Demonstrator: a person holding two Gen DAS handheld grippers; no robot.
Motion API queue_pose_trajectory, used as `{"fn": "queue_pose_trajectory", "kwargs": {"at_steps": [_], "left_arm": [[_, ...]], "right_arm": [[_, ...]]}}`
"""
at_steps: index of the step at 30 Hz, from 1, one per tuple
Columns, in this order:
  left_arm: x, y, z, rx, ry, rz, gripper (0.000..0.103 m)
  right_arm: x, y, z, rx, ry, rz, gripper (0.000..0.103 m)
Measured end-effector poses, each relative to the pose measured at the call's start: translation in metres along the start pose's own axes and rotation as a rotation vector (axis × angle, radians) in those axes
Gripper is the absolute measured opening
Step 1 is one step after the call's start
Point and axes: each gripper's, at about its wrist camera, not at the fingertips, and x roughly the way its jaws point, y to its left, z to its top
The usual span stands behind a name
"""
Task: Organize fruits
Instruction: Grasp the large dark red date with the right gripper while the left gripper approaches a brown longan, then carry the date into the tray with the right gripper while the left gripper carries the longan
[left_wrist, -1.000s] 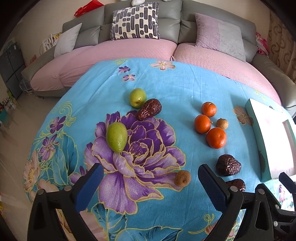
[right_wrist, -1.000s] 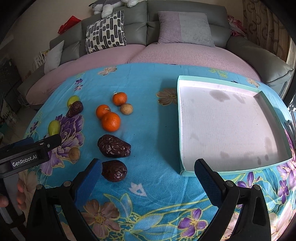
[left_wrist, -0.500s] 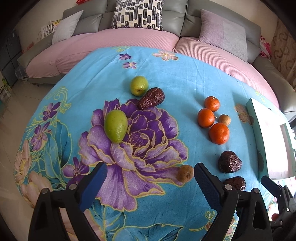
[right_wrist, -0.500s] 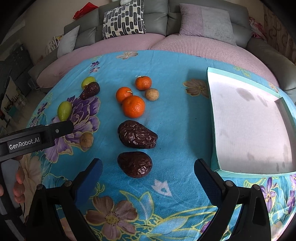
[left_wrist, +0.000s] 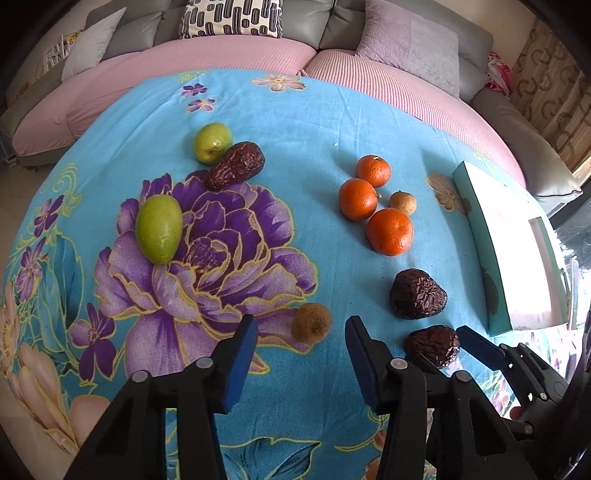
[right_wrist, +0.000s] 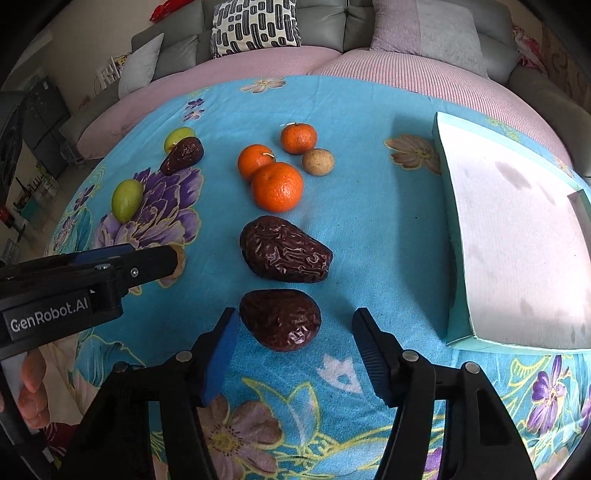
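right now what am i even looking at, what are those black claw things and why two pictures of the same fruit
No robot here: a person holds a hand tool in each hand, each with two blue-padded jaws and a wide-angle camera looking forward along them. One picture comes from each tool.

In the left view, the left gripper is open around a small brown fruit, not yet touching it. In the right view, the right gripper is open around the nearest date. Neither holds anything.

On the blue flowered cloth lie three oranges, two green fruits, three dates, and a second small brown fruit. The teal tray on the right is empty.
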Motion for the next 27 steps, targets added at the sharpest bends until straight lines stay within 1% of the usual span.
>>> {"fn": "queue_pose_trajectory", "kwargs": {"at_steps": [2, 3, 4, 6, 7, 9, 13, 16, 19, 22, 27], "left_arm": [[0.003, -0.002, -0.001, 0.001, 0.013, -0.014, 0.042], [0.004, -0.003, -0.001, 0.0, 0.02, -0.019, 0.038], [0.006, -0.004, -0.002, -0.002, 0.025, -0.024, 0.033], [0.008, -0.005, -0.001, -0.008, 0.033, -0.029, 0.029], [0.01, -0.004, 0.0, -0.01, 0.035, -0.027, 0.026], [0.011, -0.005, -0.001, -0.013, 0.033, -0.027, 0.025], [0.01, -0.002, 0.0, -0.017, 0.029, -0.033, 0.025], [0.003, 0.002, 0.002, -0.025, 0.009, -0.045, 0.025], [-0.008, 0.006, 0.005, -0.035, -0.017, -0.06, 0.025], [-0.018, 0.008, 0.008, -0.044, -0.038, -0.063, 0.025], [-0.037, 0.0, 0.018, -0.029, -0.08, -0.067, 0.025]], "right_arm": [[0.0, 0.001, 0.0, -0.005, 0.002, 0.004, 0.057], [0.0, 0.002, 0.0, -0.006, 0.002, 0.005, 0.056], [0.0, 0.002, 0.0, -0.006, 0.002, 0.009, 0.052], [0.0, 0.002, 0.0, -0.005, 0.005, 0.011, 0.046], [0.001, 0.002, 0.0, -0.005, 0.007, 0.01, 0.045], [0.001, 0.002, 0.0, -0.003, 0.009, 0.01, 0.043], [0.0, 0.001, 0.0, -0.002, 0.003, 0.015, 0.043], [-0.005, 0.001, 0.0, -0.001, -0.011, 0.021, 0.043], [-0.013, 0.0, 0.001, 0.002, -0.043, 0.023, 0.043], [-0.023, -0.004, 0.004, 0.019, -0.082, 0.0, 0.043], [-0.044, -0.016, 0.01, 0.059, -0.151, -0.028, 0.043]]}}
